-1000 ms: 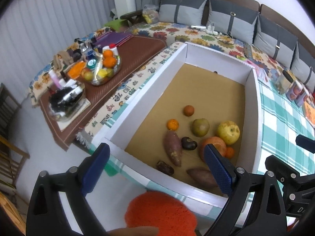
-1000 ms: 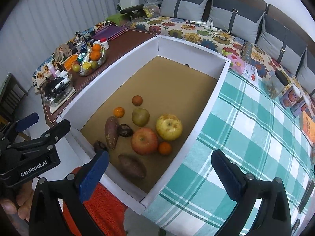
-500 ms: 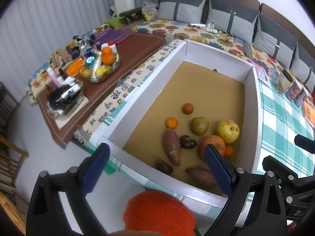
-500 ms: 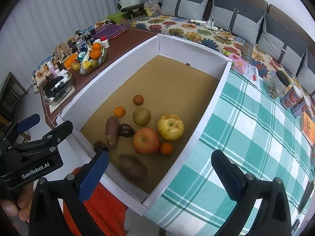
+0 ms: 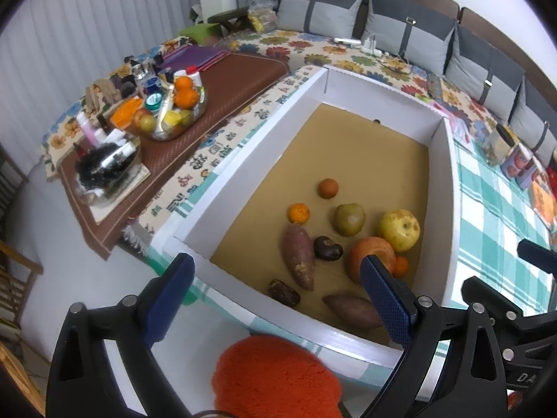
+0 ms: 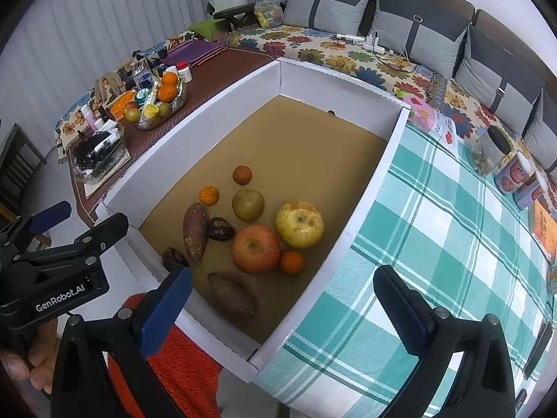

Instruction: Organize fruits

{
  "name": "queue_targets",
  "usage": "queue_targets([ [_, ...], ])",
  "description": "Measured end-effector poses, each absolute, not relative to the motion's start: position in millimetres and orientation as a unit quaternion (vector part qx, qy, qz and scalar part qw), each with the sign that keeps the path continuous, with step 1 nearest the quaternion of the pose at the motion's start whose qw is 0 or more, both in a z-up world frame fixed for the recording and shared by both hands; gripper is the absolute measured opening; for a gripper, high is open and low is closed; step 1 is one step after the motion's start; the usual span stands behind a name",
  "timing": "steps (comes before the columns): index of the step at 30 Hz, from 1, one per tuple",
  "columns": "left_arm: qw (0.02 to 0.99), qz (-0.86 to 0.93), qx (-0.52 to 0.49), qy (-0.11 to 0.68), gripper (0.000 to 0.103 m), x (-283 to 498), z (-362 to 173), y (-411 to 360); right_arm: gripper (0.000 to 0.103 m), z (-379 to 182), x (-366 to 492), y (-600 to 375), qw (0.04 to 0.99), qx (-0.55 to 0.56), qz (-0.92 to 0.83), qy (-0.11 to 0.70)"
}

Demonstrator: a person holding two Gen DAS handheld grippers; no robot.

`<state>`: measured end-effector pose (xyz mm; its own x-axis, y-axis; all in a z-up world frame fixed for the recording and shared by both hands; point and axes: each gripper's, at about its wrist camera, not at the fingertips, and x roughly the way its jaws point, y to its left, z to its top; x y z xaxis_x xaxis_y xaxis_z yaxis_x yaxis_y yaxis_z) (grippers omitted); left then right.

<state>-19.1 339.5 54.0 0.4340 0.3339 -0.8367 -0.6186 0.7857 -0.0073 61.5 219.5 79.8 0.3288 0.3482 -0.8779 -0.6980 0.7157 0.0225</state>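
Left wrist view: the left hand-held gripper (image 5: pixel 278 299) gapes wide, holding nothing, over the near wall of the white box (image 5: pixel 243 160); the fruits (image 5: pixel 348 219) cluster at 3 o'clock.

Right wrist view: the right hand-held gripper (image 6: pixel 282 310) is likewise wide and empty; the red apple (image 6: pixel 256 248) lies at 12 o'clock, touching the yellow apple (image 6: pixel 300 224).

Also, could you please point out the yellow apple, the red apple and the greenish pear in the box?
yellow apple (image 6: pixel 299 224), right wrist view, top face by the stem dimple.
red apple (image 6: pixel 256 248), right wrist view, its upper face.
greenish pear (image 6: pixel 248 204), right wrist view, middle of its top.
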Motion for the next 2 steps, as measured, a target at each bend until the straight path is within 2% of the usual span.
queue_targets([
  [2, 0.833, 0.286, -0.160, 0.446, 0.097, -19.1, 54.3, 338.4, 0.103, 79.3, 61.9, 219.0, 0.794, -0.183, 0.330, 0.477],
])
